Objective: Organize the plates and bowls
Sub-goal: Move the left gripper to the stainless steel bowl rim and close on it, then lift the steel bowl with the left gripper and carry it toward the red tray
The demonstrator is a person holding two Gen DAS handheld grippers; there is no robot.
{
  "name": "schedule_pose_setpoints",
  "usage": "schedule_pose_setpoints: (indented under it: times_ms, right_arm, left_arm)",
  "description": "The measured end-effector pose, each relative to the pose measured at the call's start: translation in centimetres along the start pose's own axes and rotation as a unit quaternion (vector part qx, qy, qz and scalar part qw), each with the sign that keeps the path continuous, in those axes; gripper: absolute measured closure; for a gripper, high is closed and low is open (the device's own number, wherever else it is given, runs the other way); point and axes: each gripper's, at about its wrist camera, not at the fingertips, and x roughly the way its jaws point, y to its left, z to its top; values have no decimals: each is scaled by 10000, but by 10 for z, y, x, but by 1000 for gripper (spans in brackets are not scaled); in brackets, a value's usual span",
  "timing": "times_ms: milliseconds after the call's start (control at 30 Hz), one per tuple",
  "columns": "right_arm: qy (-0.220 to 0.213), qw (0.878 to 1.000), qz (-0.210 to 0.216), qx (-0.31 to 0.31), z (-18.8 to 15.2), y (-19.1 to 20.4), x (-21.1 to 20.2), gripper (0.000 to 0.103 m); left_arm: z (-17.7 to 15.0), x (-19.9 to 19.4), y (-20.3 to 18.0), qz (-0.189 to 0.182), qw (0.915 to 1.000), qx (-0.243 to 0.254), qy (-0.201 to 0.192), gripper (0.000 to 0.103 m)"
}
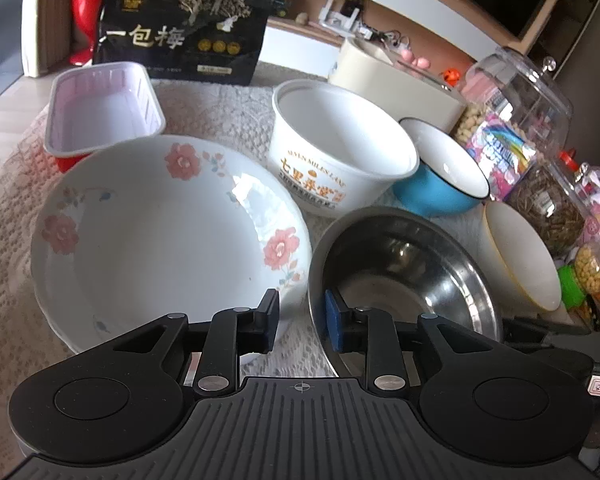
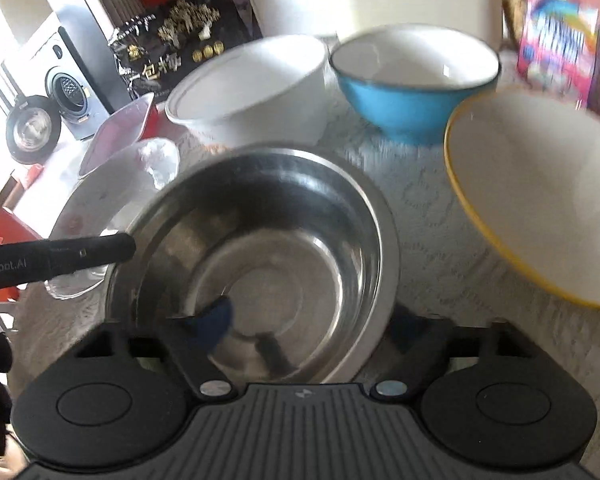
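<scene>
Left wrist view. Landmark: steel bowl (image 1: 400,276), standing on the lace-covered surface (image 1: 220,108).
- Floral plate (image 1: 160,232): just left of the steel bowl.
- White paper bowl (image 1: 340,148): behind it.
- Blue bowl (image 1: 436,196): behind it, to the right.
- Yellow-rimmed bowl (image 1: 520,256): right of it, tilted.
- Plastic tray (image 1: 100,112): far left, behind the plate.
- Left tool (image 1: 302,320): narrowly parted, nothing gripped, straddling the steel bowl's near-left rim.

Right wrist view, blurred.
- Steel bowl (image 2: 260,248): centre.
- Yellow-rimmed bowl (image 2: 540,196): right of it.
- Right tool (image 2: 312,320): half-wide; the steel bowl's near rim lies between its fingers; whether they touch it I cannot tell.
</scene>
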Motion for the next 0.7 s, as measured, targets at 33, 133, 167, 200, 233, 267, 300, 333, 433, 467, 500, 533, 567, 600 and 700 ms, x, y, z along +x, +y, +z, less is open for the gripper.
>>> schedule_pose_setpoints:
  times_ms: [33, 133, 167, 200, 233, 267, 300, 333, 433, 467, 500, 533, 567, 600, 700]
  right_arm:
    - [-77, 9999, -76, -66, 0, 2, -1, 42]
    - [-148, 9997, -192, -95, 1, 2, -1, 52]
    - [-137, 9996, -230, -91, 2, 1, -1, 56]
    - [-113, 9996, -255, -83, 2, -1, -1, 58]
    - [-105, 9996, -262, -75, 2, -1, -2, 59]
    - [-91, 9996, -256, -60, 1, -3, -2, 60]
    - [-86, 9997, -236, -51, 1, -3, -2, 60]
    - [-82, 9997, -216, -40, 0, -3, -2, 60]
    - [-65, 9999, -144, -49, -2, 0, 1, 60]
    - [-78, 9999, -128, -68, -2, 1, 1, 60]
    - [-104, 9998, -156, -94, -3, 2, 1, 60]
    - [-117, 9997, -167, -113, -3, 3, 1, 60]
    - [-124, 9997, -165, -114, -3, 4, 1, 60]
    - [-125, 9997, -167, -100, -3, 3, 1, 60]
    - [-160, 9997, -172, -109, -3, 4, 0, 60]
  left_arm:
    - [0, 1, 0, 35, 10000, 5, -3, 73]
    - [-1, 0, 3, -9, 10000, -84, -23, 74]
    - [-2, 0, 4, -40, 9999, -112, -28, 73]
    - [-2, 0, 6, -73, 9999, -145, -35, 72]
    - [-2, 1, 7, -87, 9998, -180, -37, 71]
    - [-2, 2, 8, -95, 9997, -211, -32, 71]
    - [-2, 2, 8, -94, 9997, -216, -26, 71]
    - [-1, 3, 7, -78, 9998, -198, -20, 71]
    - [0, 5, 3, -14, 9999, -118, -27, 71]
    - [0, 7, 2, 11, 10000, -88, -35, 71]
    - [1, 9, 1, 45, 10000, -55, -42, 71]
    - [1, 12, 0, 86, 9999, -20, -50, 71]
    - [2, 15, -2, 114, 9999, 18, -67, 72]
    - [3, 17, -4, 122, 9999, 73, -99, 72]
    - [3, 16, -12, -2, 9990, 321, -312, 73]
